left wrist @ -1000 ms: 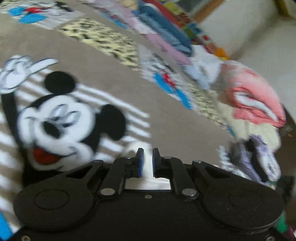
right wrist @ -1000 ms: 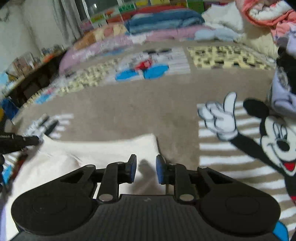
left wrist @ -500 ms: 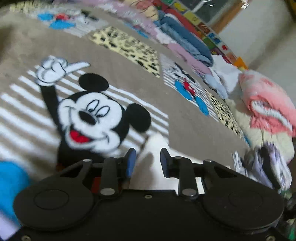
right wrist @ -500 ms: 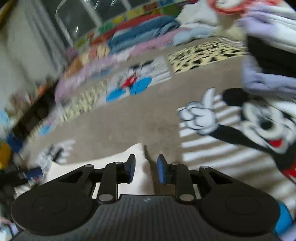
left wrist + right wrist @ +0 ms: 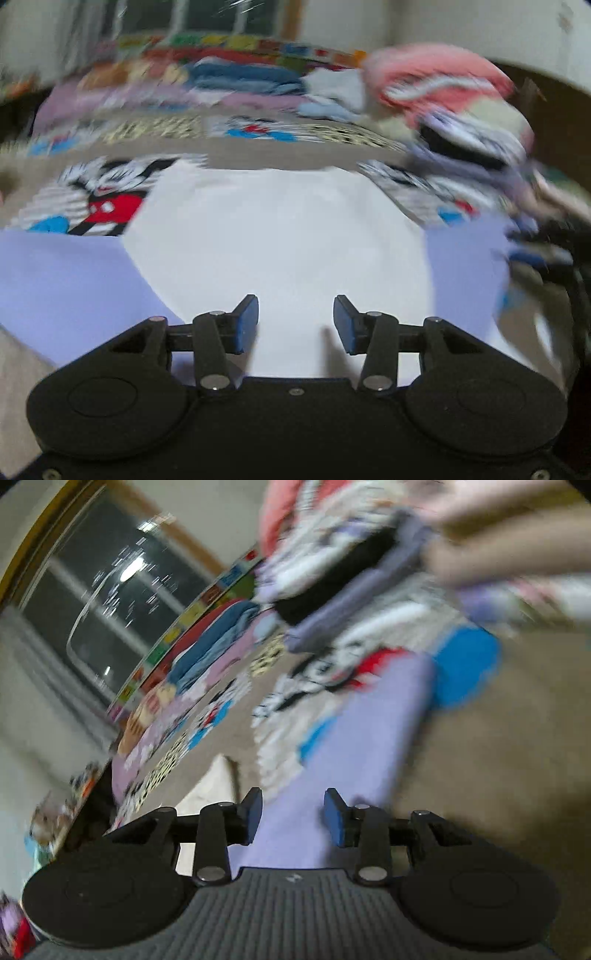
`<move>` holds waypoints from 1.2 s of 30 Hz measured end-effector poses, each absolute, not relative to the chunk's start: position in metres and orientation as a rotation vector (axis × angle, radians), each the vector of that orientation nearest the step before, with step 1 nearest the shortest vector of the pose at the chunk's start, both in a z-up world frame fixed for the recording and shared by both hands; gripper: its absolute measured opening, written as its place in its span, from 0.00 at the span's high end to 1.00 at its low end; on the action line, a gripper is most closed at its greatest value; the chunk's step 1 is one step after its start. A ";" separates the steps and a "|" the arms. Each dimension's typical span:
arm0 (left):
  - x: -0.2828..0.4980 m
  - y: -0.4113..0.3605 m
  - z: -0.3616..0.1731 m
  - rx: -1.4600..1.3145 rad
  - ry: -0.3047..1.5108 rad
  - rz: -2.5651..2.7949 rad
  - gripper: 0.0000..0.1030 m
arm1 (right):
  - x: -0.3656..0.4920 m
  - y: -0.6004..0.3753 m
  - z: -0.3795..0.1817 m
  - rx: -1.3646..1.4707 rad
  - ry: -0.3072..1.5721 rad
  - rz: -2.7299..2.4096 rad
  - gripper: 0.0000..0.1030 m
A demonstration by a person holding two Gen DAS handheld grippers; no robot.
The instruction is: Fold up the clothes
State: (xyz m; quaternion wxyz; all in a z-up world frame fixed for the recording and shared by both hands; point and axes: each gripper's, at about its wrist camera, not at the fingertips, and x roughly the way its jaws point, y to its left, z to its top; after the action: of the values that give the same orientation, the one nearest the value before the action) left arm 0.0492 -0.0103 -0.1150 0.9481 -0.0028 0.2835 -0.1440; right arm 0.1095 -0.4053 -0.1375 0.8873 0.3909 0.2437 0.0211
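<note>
A white garment (image 5: 280,236) with lilac sleeves (image 5: 62,280) lies spread flat on the cartoon-mouse blanket (image 5: 107,195). My left gripper (image 5: 295,321) hovers over its near middle, open, nothing between the fingers. In the right wrist view a lilac sleeve (image 5: 362,738) runs away from my right gripper (image 5: 293,821), which is open just above it and tilted. A corner of the white cloth (image 5: 210,786) shows to the left of its left finger. Both views are blurred by motion.
A heap of unfolded clothes (image 5: 461,122), pink, lilac and black, sits at the right of the blanket. Folded bedding (image 5: 236,77) lines the far edge under a window (image 5: 110,590). A blurred hand (image 5: 509,550) shows at top right.
Both grippers have opened wide and let go of the white cloth they pinched a second ago. Both swung round; the garment now lies flat below the left one.
</note>
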 end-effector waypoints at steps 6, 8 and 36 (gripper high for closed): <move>0.001 -0.062 -0.134 0.251 0.484 -0.481 0.58 | 0.097 -0.427 -0.164 0.937 0.459 -0.037 0.58; -0.003 -0.078 -0.140 0.369 0.442 -0.505 0.54 | 0.109 -0.436 -0.160 0.915 0.454 -0.083 0.52; -0.018 -0.082 -0.146 0.477 0.573 -0.493 0.62 | 0.127 -0.510 -0.191 1.215 0.295 -0.196 0.85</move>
State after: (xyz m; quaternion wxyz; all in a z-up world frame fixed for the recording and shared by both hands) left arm -0.0178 -0.0816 -0.1455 0.9018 0.2305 0.2773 -0.2382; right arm 0.1271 -0.5101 -0.1908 0.8063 0.5679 0.1377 -0.0914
